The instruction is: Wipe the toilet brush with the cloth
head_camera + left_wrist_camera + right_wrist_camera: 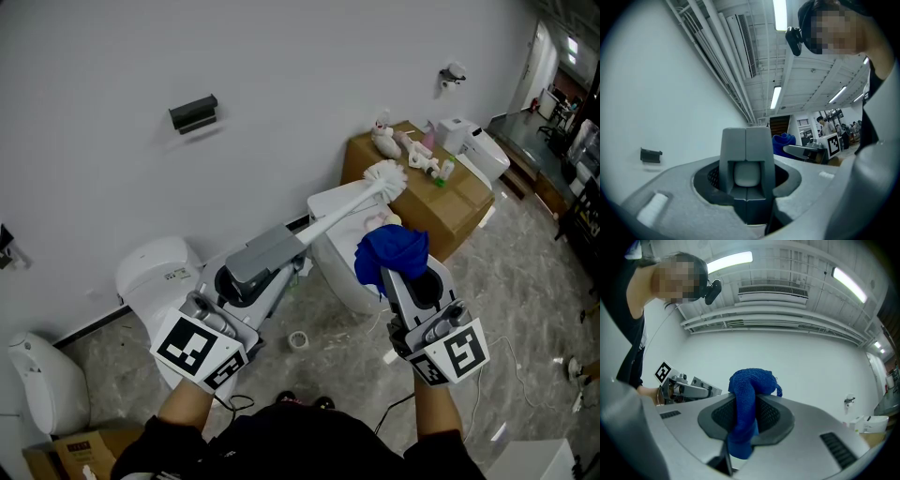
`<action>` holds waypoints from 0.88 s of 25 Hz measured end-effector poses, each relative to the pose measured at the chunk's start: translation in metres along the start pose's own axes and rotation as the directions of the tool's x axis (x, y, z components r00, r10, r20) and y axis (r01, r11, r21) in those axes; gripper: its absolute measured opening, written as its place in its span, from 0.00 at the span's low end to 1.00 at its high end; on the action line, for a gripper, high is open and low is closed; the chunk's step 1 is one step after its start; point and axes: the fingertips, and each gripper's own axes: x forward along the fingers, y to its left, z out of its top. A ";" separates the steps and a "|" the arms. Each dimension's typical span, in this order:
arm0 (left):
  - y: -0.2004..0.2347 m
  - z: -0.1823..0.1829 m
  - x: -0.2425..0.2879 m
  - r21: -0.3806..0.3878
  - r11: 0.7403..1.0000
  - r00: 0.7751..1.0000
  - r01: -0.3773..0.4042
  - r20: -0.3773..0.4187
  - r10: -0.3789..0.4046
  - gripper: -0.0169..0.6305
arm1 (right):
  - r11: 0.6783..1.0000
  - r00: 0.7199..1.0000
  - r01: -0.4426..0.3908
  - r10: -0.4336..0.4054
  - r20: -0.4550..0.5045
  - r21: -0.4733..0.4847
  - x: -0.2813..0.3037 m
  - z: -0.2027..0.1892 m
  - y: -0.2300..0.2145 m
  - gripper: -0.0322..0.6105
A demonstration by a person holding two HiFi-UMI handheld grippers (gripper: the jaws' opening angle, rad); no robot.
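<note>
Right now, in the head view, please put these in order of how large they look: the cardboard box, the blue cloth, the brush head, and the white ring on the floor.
1. cardboard box
2. blue cloth, though it is nearer the camera, which enlarges it
3. brush head
4. white ring

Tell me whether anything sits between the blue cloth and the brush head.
Nothing visible: only open air separates the cloth, gripped in the right tongs, from the head of the brush the left tongs hold.

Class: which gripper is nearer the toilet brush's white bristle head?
Right. The right gripper, clamping the blue cloth, sits below the white bristle head; the left gripper holds the grey handle, farther off.
</note>
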 end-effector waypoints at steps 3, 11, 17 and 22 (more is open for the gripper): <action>-0.003 0.000 0.001 0.005 1.000 1.000 0.009 -0.005 -0.008 0.28 | 1.000 1.000 -0.001 0.001 -0.004 0.002 -0.001 0.000 0.000 0.18; -0.004 -0.004 0.002 0.041 0.998 0.998 0.050 -0.031 -0.049 0.28 | 1.000 1.000 -0.005 0.005 -0.016 0.008 -0.001 -0.004 0.005 0.18; 0.000 -0.009 -0.005 0.022 0.996 0.994 0.091 -0.054 -0.090 0.28 | 1.000 1.000 -0.011 0.011 -0.023 0.012 -0.004 -0.007 0.008 0.18; 0.010 -0.008 -0.011 0.037 0.997 0.997 0.065 -0.055 -0.062 0.28 | 1.000 0.999 -0.011 0.012 -0.034 0.021 -0.001 -0.012 0.007 0.18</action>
